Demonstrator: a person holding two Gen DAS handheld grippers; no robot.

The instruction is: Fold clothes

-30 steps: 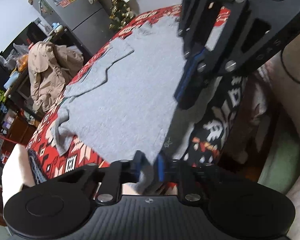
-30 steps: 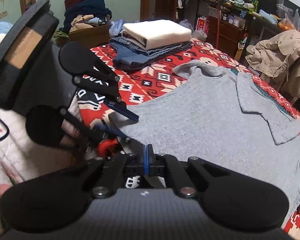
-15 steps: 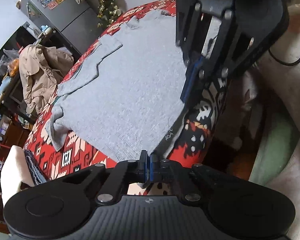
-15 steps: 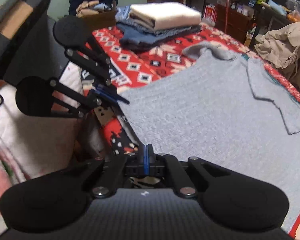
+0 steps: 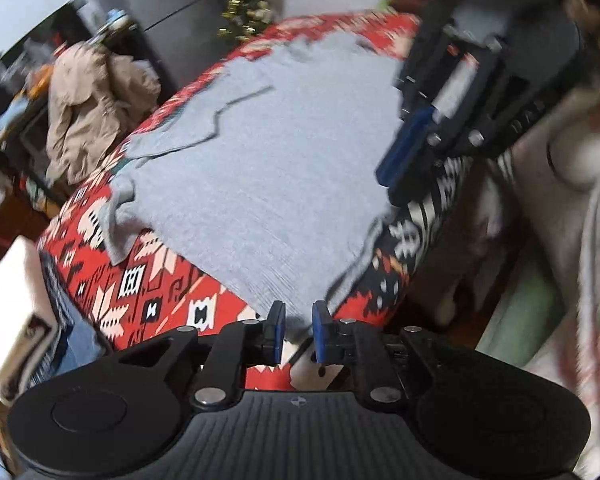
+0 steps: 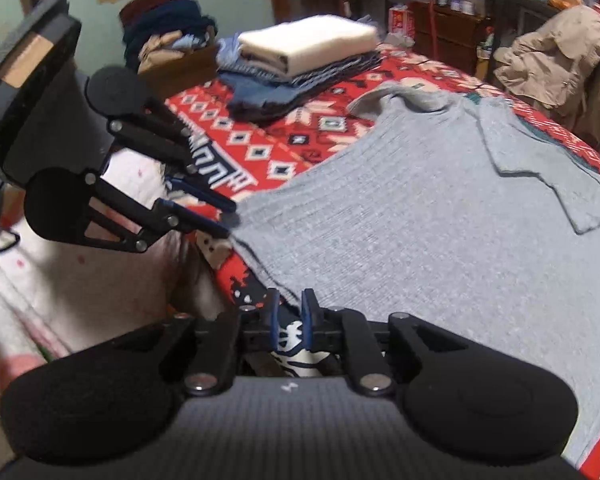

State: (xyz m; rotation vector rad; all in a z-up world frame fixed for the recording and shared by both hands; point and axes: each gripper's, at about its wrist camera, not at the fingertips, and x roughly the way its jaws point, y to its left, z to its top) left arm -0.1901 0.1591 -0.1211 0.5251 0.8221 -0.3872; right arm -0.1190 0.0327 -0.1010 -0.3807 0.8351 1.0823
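both the left gripper [image 5: 296, 326] and right gripper [image 6: 289, 314] angle downward, jaws just parted, gripping nothing.

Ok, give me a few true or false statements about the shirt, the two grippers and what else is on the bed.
1. The grey shirt lies spread flat on the red patterned blanket. True.
2. The left gripper is clamped shut on the hem. False: its jaws have just been opening and stand apart.
3. A folded stack sits on the blanket beyond the shirt. True.
4. The right gripper holds the shirt's collar. False: it is at the hem, jaws just opening, gripping nothing.
5. A beige jacket lies on top of the shirt. False: it hangs beside the bed.
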